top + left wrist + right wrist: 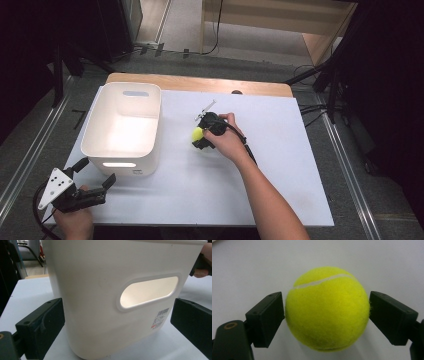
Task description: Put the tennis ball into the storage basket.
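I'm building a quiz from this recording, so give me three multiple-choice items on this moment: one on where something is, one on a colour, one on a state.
1. Where does the tennis ball lie relative to the white bin?
A. Inside the bin
B. On the table to the bin's right
C. On the floor

2. What colour is the ball?
A. Yellow-green
B. Red
C. Blue

3. How do the right gripper's jaws stand?
A. Wide apart with nothing between them
B. Closed up to the ball on both sides
C. Clamped on the bin's rim

Answers:
1. B: the high view shows the ball on the white table, right of the bin.
2. A: the right gripper view shows yellow-green felt with a white seam.
3. B: both jaws sit right at the ball's sides in the right gripper view.
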`<action>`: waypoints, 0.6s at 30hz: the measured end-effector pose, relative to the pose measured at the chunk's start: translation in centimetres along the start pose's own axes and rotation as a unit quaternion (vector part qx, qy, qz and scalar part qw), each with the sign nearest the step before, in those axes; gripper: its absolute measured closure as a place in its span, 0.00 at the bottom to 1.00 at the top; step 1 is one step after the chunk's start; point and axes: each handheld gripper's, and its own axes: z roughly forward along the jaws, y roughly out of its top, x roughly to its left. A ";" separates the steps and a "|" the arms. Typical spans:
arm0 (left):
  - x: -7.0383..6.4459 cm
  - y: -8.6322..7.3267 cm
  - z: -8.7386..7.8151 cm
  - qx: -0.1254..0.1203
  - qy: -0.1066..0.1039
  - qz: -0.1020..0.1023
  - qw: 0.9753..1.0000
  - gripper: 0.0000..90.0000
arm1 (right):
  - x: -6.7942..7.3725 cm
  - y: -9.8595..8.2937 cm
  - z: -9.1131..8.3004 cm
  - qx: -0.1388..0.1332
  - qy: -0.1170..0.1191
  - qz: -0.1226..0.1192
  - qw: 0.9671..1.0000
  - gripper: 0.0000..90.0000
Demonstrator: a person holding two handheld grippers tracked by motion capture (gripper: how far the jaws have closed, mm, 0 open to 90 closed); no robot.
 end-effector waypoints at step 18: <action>0.0 0.0 0.0 -0.001 0.000 -0.001 1.000 0.00 | 0.3 0.2 0.9 0.012 -0.006 0.009 1.000 0.26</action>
